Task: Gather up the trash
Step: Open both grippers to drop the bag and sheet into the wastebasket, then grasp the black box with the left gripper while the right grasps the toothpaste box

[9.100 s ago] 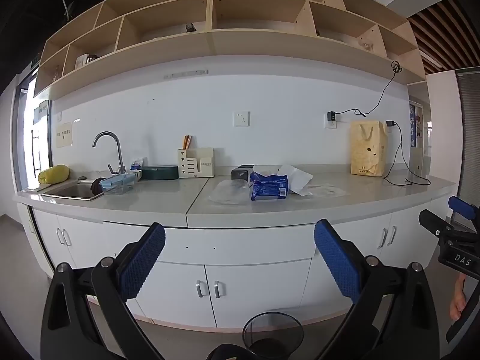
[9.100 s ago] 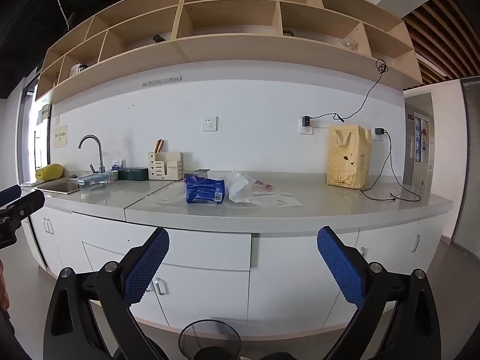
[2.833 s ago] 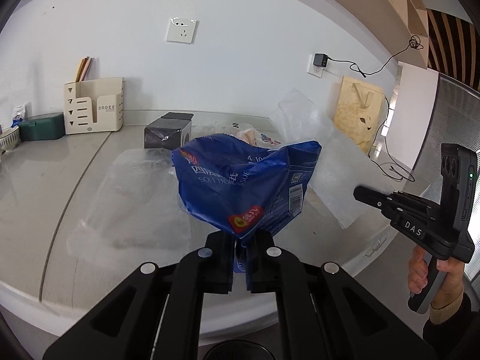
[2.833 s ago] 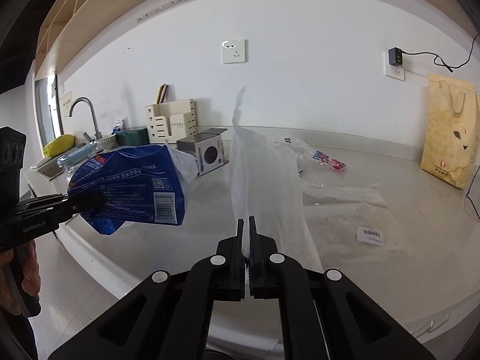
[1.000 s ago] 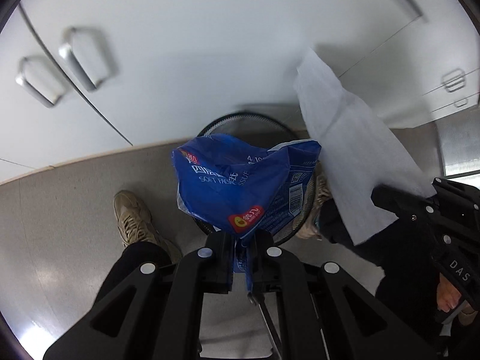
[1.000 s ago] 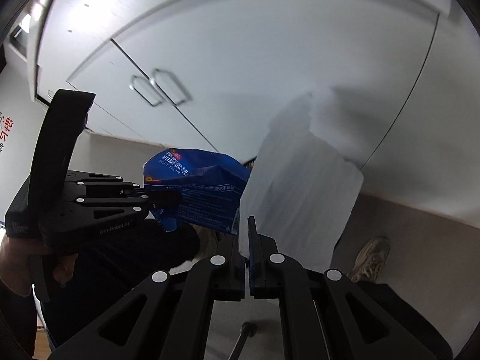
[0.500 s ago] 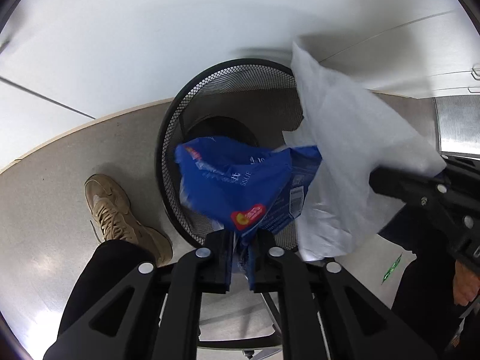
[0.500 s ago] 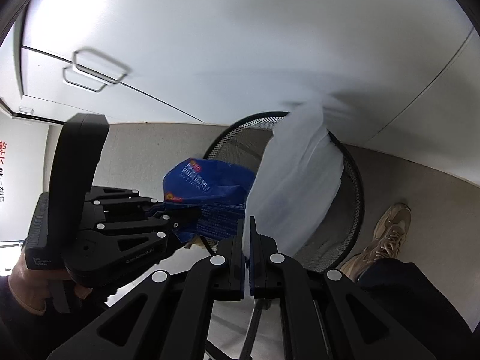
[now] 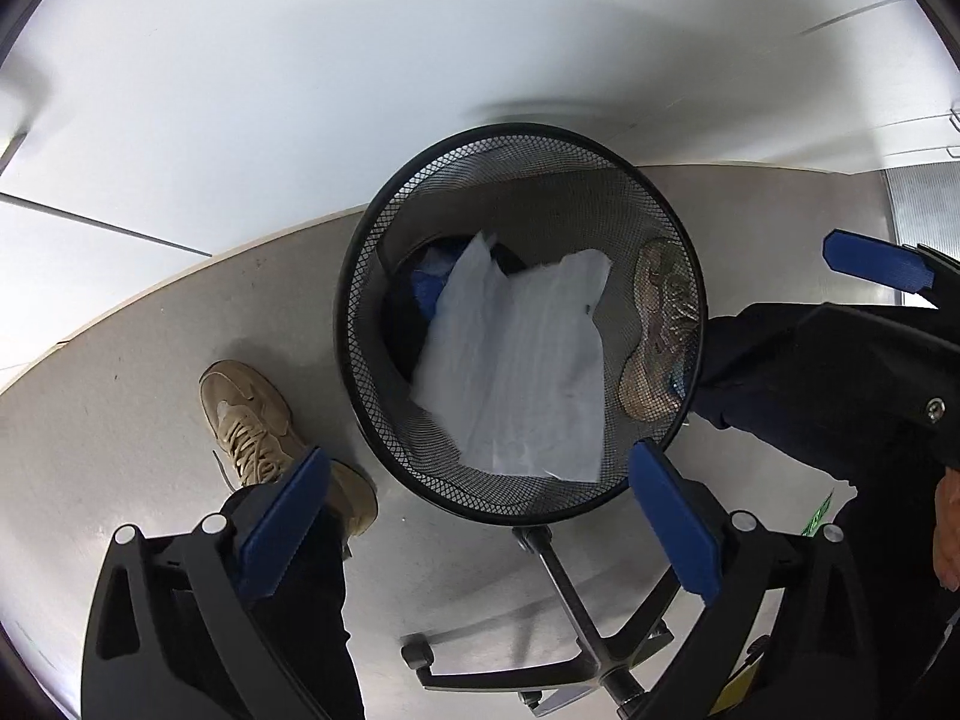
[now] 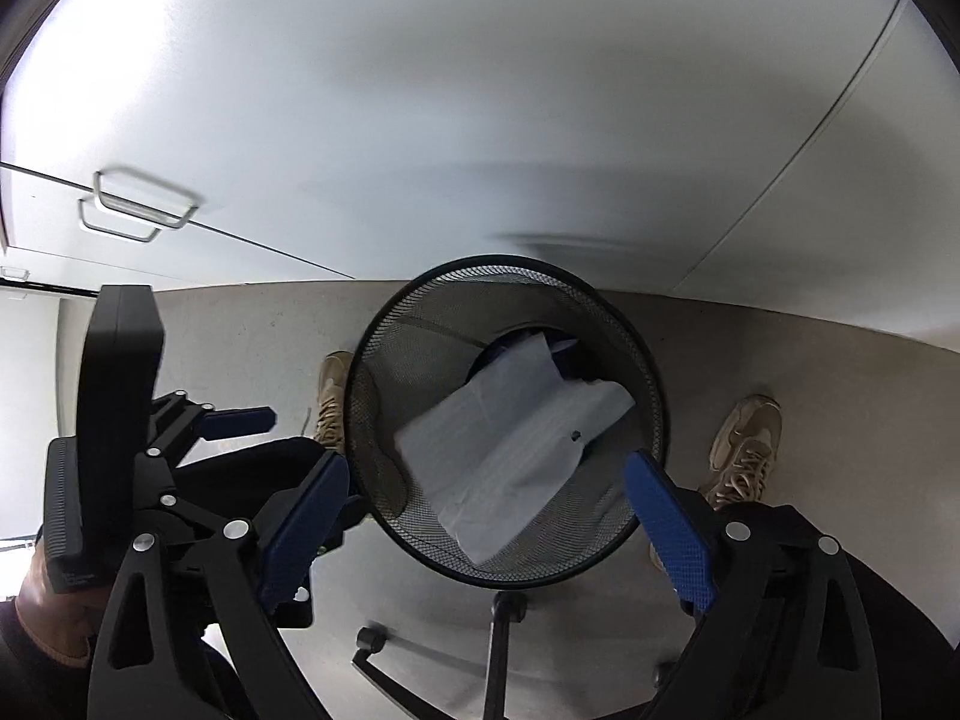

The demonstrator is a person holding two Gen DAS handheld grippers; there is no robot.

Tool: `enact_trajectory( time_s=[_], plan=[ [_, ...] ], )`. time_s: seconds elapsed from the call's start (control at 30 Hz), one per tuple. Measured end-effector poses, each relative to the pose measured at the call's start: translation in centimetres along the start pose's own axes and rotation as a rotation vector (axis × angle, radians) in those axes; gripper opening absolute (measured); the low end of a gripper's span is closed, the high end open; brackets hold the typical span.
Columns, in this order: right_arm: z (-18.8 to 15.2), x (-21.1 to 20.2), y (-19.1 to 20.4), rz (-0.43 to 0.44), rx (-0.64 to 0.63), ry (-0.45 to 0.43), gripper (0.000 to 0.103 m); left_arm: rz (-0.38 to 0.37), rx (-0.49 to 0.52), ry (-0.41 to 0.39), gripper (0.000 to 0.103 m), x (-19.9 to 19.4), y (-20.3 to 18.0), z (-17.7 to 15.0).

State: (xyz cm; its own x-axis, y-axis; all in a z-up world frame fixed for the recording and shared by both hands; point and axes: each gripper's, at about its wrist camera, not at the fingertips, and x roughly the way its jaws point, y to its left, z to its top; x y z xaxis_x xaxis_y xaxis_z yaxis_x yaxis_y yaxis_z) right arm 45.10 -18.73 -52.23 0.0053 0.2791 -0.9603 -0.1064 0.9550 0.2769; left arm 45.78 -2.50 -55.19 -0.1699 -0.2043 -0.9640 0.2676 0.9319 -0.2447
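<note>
A black mesh trash bin (image 9: 360, 372) stands on the grey floor below me; it also shows in the right wrist view (image 10: 651, 420). A white plastic bag (image 9: 522, 372) lies inside it, leaning on the near wall, also in the right wrist view (image 10: 516, 456). A blue wrapper (image 9: 433, 282) lies under it, mostly hidden. My left gripper (image 9: 480, 516) is open and empty above the bin's near rim. My right gripper (image 10: 486, 522) is open and empty above the bin, and its fingertip (image 9: 870, 261) shows at the right of the left wrist view.
White cabinet doors (image 10: 420, 120) with metal handles (image 10: 144, 204) rise behind the bin. The person's tan shoes (image 9: 252, 414) (image 10: 744, 450) stand on either side of it. A black chair base with casters (image 9: 576, 612) lies on the floor at the near side.
Both grippers have opened. The blue wrapper and the white bag have dropped from the jaws into the bin.
</note>
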Motion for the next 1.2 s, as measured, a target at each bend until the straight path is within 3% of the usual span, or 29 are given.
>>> enact_trajectory(
  time_s=[0.17, 0.43, 0.8, 1.0, 1.2],
  plan=[
    [0.0, -0.3, 0.1, 0.019, 0.005, 0.007, 0.094, -0.042, 0.015, -0.034, 0.098, -0.7, 0.7, -0.5],
    [-0.1, -3.2, 1.1, 0.043, -0.007, -0.041, 0.094, -0.017, 0.017, -0.108, 0.098, -4.8, 0.2, -1.5],
    [-1.1, -13.7, 3.3, 0.086, -0.143, -0.197, 0.094, 0.021, 0.114, -0.339, 0.098, -19.1, -2.4, -3.9],
    [-2.3, -21.5, 4.4, 0.079, -0.256, -0.301, 0.094, 0.082, 0.267, -0.420, 0.098, -27.3, -5.3, -5.9],
    [-3.3, -29.7, 5.4, 0.080, -0.325, -0.428, 0.094, 0.082, 0.381, -0.463, 0.099, -34.2, -7.4, -8.0]
  ],
)
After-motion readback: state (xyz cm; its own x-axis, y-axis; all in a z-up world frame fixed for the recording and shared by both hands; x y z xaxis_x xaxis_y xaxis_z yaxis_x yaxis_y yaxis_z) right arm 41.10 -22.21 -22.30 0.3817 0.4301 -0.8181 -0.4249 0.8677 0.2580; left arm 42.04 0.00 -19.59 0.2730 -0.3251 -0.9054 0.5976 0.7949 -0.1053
